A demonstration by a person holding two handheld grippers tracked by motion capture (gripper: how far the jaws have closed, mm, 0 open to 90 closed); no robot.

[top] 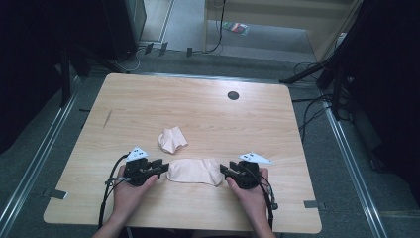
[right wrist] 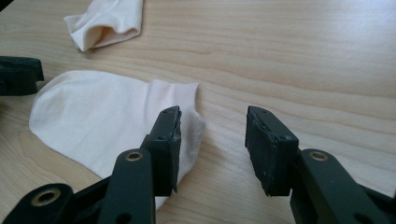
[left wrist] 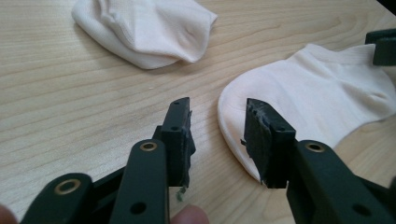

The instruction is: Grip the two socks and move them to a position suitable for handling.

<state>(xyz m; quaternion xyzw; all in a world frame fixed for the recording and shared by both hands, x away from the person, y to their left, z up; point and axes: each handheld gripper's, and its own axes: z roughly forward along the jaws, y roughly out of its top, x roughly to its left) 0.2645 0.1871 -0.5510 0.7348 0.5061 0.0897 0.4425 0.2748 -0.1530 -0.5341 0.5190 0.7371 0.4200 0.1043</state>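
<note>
Left gripper (top: pixel 159 167) and right gripper (top: pixel 227 171) sit at opposite ends of the flat pale-pink cotton ankle sock (top: pixel 194 171) lying near the front of the light wood bench (top: pixel 208 106). Both sets of fingers apart, nothing clamped: left straddles the toe edge, right has one finger (right wrist: pixel 167 140) over the cuff end, pads not pressing. Looks like sock one is laid out flat, grab or fold not yet made. Further back, the second crumpled pale-pink sock (top: pixel 172 139) lies untouched, just beyond the first, so most of the job is left
</note>
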